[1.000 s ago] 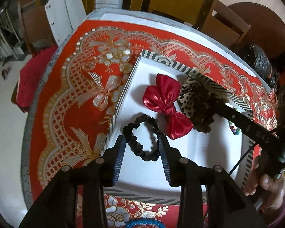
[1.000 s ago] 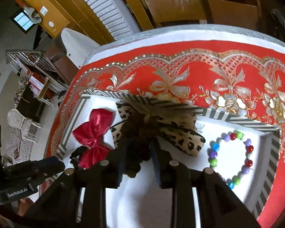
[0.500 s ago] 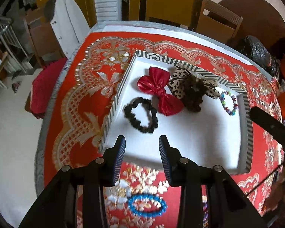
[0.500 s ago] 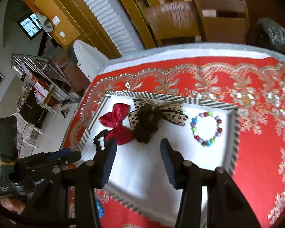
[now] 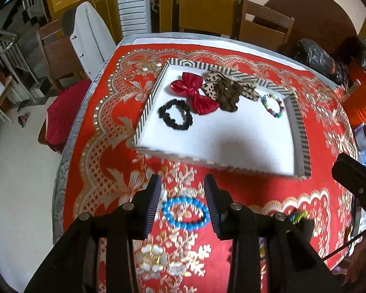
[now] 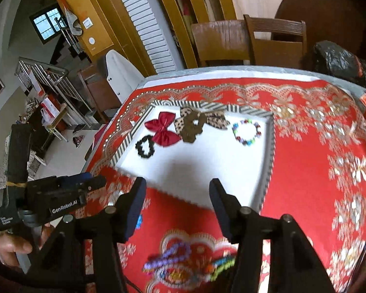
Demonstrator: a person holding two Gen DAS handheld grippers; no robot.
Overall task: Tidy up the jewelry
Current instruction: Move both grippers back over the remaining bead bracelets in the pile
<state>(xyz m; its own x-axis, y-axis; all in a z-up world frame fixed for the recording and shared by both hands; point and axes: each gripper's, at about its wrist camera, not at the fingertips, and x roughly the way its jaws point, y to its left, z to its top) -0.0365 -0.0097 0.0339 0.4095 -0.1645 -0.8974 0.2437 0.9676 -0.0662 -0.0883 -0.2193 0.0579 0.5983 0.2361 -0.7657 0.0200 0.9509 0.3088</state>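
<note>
Both my hands have pulled back from the tray toward the near side of the surface. My right fingers have just been opening, and nothing is between them. My left fingers are parted too and hold nothing.

In the tray lie a black hair band, a red bow, a spotted bow and a bead ring.

Just in front of the tray, a blue bead ring sits under my left fingers. I think that one comes next. I should go straight down, put one finger on each side of one side of the ring, and squeeze softly so it does not slip. A pile of colored beads waits in front of the tray, under my right fingers.
</note>
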